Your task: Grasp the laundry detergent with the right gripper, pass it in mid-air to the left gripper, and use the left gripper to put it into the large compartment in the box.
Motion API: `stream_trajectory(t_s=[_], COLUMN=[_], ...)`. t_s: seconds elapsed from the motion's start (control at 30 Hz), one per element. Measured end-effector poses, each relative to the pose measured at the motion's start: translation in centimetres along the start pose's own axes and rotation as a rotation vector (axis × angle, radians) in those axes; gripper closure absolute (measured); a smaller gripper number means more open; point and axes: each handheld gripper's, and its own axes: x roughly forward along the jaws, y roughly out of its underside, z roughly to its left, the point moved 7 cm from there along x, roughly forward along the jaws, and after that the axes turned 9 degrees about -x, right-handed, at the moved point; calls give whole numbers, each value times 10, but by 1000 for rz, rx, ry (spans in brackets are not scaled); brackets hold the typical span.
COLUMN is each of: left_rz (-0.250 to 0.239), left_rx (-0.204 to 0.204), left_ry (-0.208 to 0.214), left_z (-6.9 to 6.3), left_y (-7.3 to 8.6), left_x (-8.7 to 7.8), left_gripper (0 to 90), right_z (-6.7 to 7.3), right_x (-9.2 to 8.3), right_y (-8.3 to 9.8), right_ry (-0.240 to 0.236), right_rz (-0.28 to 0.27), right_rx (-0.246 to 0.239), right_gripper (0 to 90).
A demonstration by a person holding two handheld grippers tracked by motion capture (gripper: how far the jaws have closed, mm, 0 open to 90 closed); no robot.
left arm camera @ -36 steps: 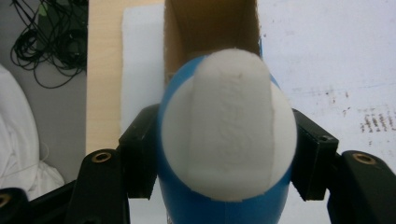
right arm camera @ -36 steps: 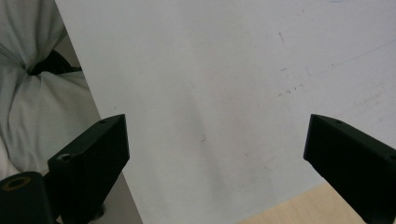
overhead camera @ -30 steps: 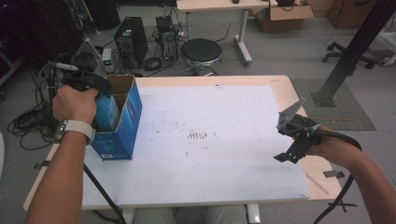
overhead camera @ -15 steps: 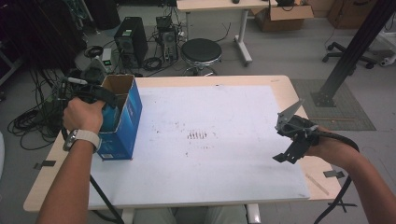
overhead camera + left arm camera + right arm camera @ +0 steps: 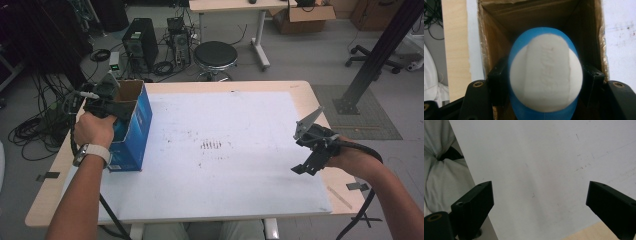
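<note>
A blue cardboard box [image 5: 136, 131] with an open top stands on the left of the white tabletop sheet [image 5: 225, 150]. My left gripper [image 5: 107, 102] hovers over the box's opening, shut on a blue and white rounded object [image 5: 545, 80] that hangs just inside the brown interior of the box [image 5: 499, 37]. My right gripper [image 5: 307, 157] is open above the sheet's right edge, and its jaws stand wide apart over the bare white sheet [image 5: 536, 170] with nothing between them.
The wooden table [image 5: 305, 92] edge frames the sheet. Behind the table stand a black stool [image 5: 215, 56], a computer tower [image 5: 136, 42] and cables on the floor. A black post [image 5: 375, 55] rises at the right. Faint marks [image 5: 212, 145] dot the sheet's middle.
My left gripper has moved forward along the box with the blue and white object, now over the far part of its opening. The right gripper has stayed nearly still.
</note>
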Motion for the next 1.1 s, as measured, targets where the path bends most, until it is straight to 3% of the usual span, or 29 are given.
stream_trajectory(t_s=[0.7, 1.0, 1.1], left_rz=[12, -6, -8], left_rx=[2, -1, -3], left_ry=[24, 44, 63], left_z=[3, 4, 3], left_y=[1, -3, -6], left_x=[8, -4, -17], left_gripper=[375, 271, 220], right_z=[2, 2, 2], right_x=[3, 5, 3], right_y=[2, 3, 2], right_ry=[-7, -11, -8], right_rz=[-1, 0, -1], right_rx=[8, 11, 11], right_gripper=[77, 76, 76])
